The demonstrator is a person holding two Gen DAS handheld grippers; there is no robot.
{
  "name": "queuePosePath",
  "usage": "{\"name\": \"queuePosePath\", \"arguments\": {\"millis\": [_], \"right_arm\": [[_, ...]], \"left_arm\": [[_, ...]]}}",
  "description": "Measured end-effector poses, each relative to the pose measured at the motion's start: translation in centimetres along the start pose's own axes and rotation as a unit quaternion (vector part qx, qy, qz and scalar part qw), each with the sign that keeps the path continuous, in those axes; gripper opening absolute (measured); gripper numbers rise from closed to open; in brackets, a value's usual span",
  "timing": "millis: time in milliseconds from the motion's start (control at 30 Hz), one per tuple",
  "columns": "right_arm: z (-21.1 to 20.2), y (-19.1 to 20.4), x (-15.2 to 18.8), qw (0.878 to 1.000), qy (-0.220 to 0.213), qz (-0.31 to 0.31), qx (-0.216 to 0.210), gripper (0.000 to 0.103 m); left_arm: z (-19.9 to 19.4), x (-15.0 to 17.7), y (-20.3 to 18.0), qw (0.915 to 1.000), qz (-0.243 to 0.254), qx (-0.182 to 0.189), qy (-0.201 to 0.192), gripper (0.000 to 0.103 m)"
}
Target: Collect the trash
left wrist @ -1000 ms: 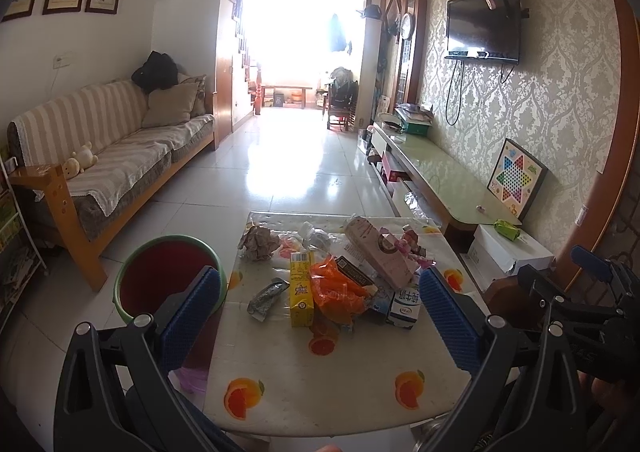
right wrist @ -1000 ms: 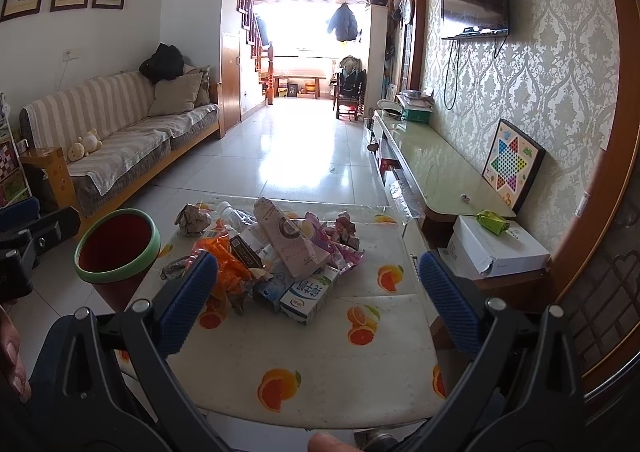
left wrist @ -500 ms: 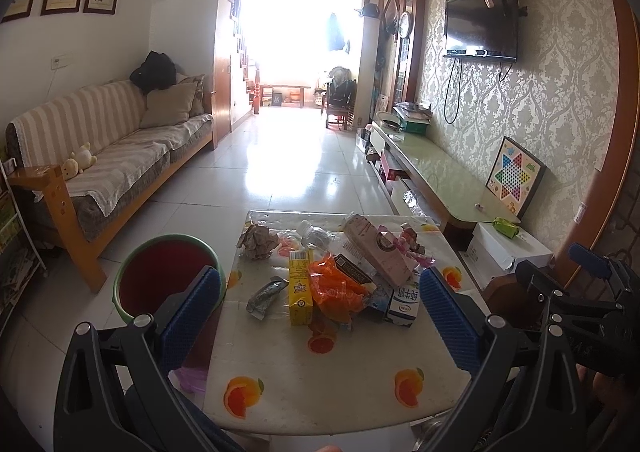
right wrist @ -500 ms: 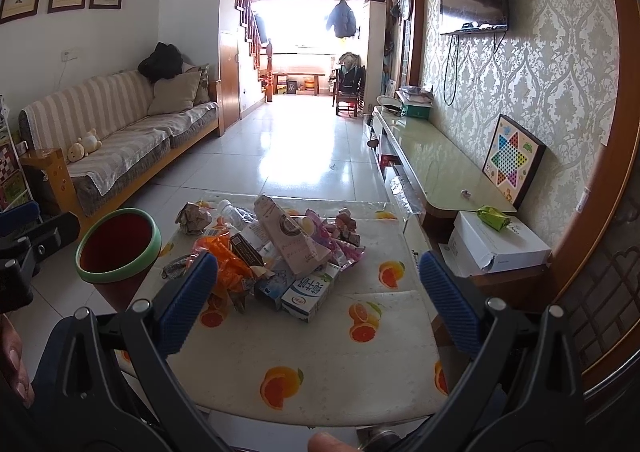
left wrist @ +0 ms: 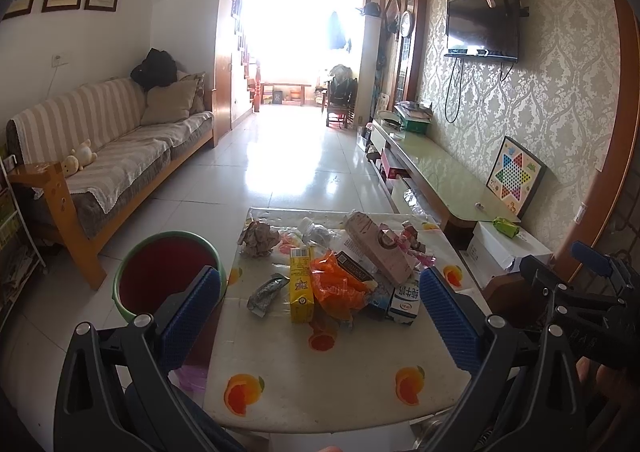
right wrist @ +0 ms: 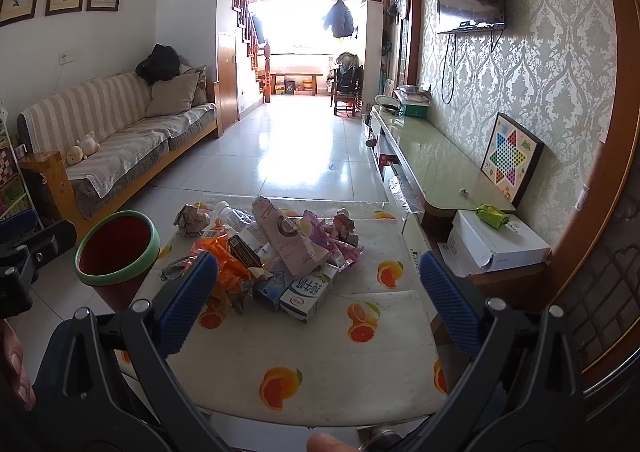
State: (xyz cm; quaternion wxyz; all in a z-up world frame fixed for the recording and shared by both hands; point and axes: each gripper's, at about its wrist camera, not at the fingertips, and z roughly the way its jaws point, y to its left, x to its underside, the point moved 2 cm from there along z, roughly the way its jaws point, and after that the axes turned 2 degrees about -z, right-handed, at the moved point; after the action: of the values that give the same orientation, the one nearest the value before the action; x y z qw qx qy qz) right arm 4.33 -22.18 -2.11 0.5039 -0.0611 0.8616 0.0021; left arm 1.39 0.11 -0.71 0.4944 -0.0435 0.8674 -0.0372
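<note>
2 claws spread wide and empty, left claw (left wrist: 320,292), right claw (right wrist: 318,272), 1 bin (left wrist: 168,272), 1 trash pile (right wrist: 272,252)

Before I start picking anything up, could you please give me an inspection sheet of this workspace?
Surface: table with orange-print cover, near half bare.
Job's things: trash pile mid-table, with yellow carton, orange wrapper, pink carton, milk carton, crumpled paper ball, silver wrapper; green-rimmed bin on the floor at the table's left edge.
Clutter: white box to the table's right, green packet on top.
Grippers: left gripper and right gripper both open, holding nothing.
Cables: cords hang below the TV.
Surroundings: sofa left, low cabinet right.
</note>
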Motion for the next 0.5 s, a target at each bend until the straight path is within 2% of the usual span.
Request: {"name": "queuePosePath", "arguments": {"millis": [500], "right_arm": [[0.37,0.09,0.25,1.0,0.007,-0.005,0.0,0.1]], "left_arm": [[0.36,0.27,0.36,1.0,-0.005,0.0,0.006,0.095]]}}
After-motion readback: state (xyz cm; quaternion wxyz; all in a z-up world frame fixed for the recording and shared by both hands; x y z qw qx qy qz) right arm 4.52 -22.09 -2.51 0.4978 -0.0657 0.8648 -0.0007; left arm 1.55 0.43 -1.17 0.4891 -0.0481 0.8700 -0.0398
